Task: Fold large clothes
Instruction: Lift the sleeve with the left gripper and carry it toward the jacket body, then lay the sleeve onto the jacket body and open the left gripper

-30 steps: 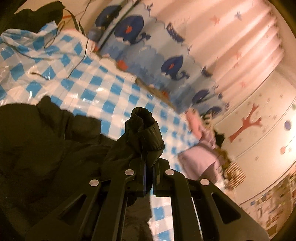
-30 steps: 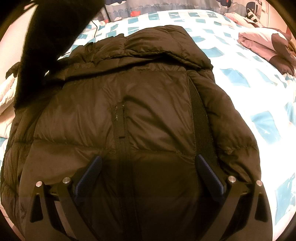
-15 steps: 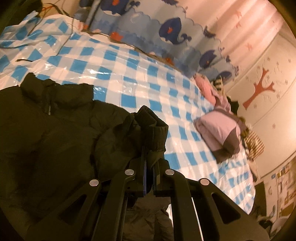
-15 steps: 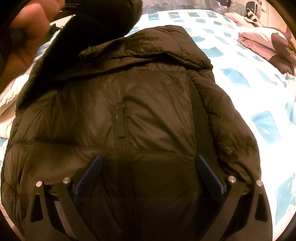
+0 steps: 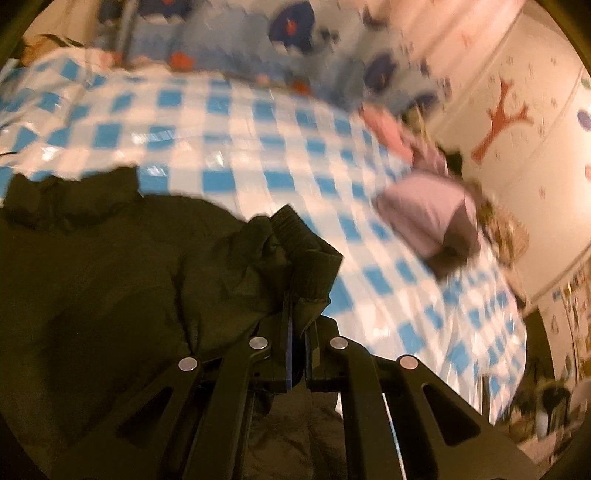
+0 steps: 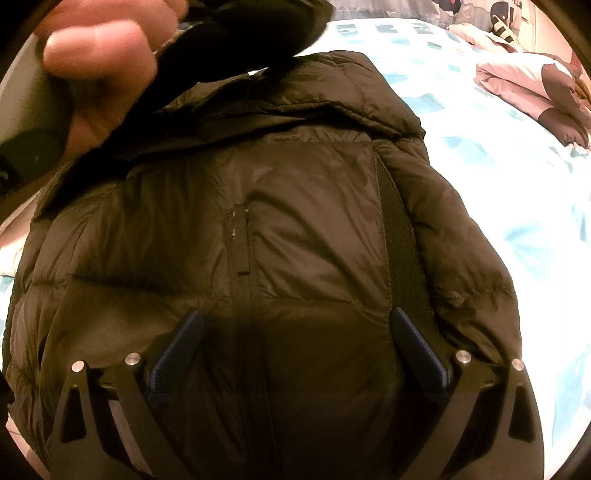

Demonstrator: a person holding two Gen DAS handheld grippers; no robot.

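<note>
Puffer jacket (image 6: 314,240): dark olive-brown, black strap and zip tape. Bed cover (image 5: 229,147): blue-and-white check (glossy). Folded garment (image 5: 428,218): lilac with dark brown panel. Curtain (image 5: 295,33): pale blue, navy whales. Wall (image 5: 517,122): cream, red-brown tree motif.

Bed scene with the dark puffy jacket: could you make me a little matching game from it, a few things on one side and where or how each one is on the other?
Things:
1. left hand-held gripper
2. right hand-held gripper
3. dark olive quilted puffer jacket
4. folded lilac and brown garment

States:
A. open, above the jacket's front
B. spread on the blue-and-white checked sheet
C. shut on the jacket's ribbed sleeve cuff
D. lying apart, near the bed's far edge

Pairs: 1-C, 2-A, 3-B, 4-D
</note>
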